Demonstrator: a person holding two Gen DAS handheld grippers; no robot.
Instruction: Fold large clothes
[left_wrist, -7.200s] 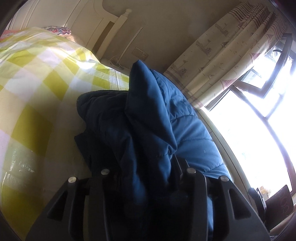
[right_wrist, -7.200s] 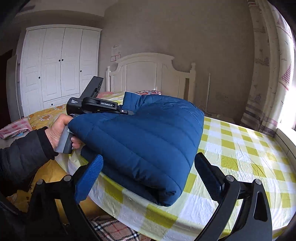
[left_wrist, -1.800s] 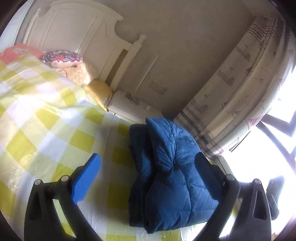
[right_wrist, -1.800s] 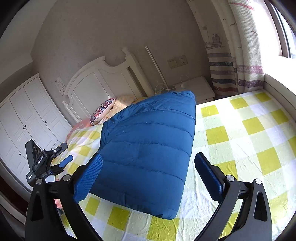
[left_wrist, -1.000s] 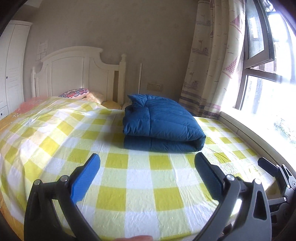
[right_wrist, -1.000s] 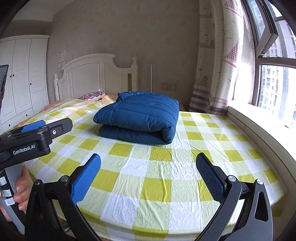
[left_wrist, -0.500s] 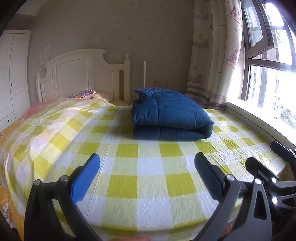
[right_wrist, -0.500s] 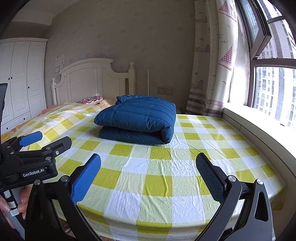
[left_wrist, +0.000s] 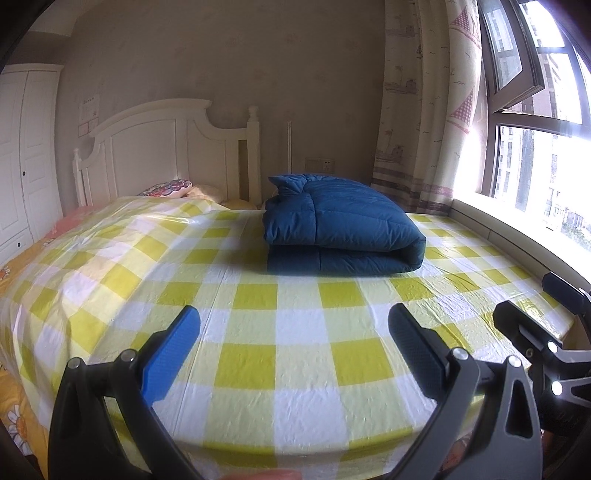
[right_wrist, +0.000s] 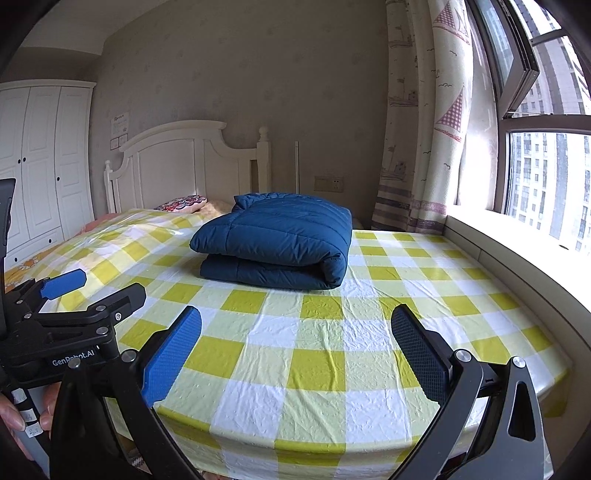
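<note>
Left wrist view: the left gripper and the right gripper hang near, both spread wide and empty over the bed; farther off, the jacket lies folded, probably finished

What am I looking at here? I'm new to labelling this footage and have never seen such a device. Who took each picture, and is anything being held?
There is no robot: a person holds one hand-held claw in each hand, and a wide-angle camera on each looks forward between its two fingers. In the left camera's picture, the left claw fills the bottom, with part of the other device at the right edge. In the right camera's picture you see the right claw, with the left device at the left edge. Both claws are open and hold nothing. On the bed, which has a yellow checked sheet, lies a folded blue padded jacket, apart from both claws.
</note>
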